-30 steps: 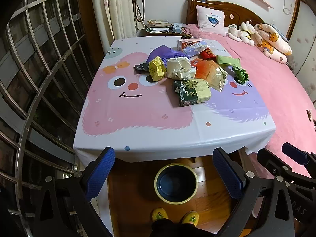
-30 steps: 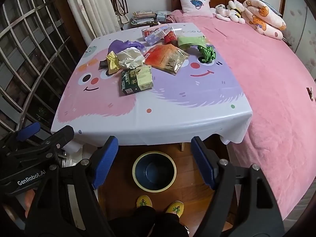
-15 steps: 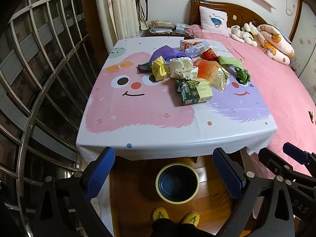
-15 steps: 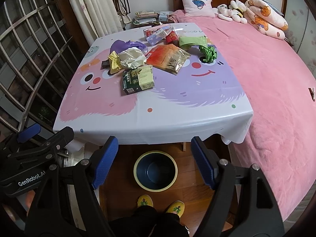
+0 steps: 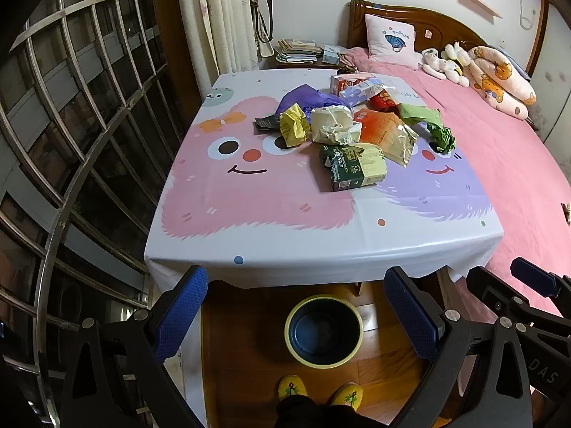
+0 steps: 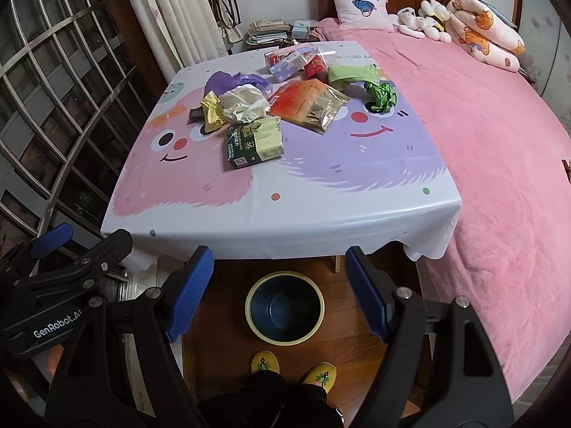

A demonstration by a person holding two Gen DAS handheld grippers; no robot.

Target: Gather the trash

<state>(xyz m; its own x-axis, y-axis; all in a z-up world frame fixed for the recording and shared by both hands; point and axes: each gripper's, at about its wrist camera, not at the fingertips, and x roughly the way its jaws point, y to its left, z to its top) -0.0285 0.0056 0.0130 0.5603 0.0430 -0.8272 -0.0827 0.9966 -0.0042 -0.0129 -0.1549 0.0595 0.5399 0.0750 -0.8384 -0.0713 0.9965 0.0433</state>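
Blue-padded left gripper (image 5: 295,306) and right gripper (image 6: 279,289) both stand wide and hold nothing, above the bin (image 6: 284,307) on the floor; wrappers (image 6: 255,142) lie on the desk (image 6: 321,207).

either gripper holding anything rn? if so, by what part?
Nothing held. Left gripper and right gripper are both open and empty, above the bin; trash is on the table.

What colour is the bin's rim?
Pale yellow, around a dark blue bin; clearest in the left wrist view.
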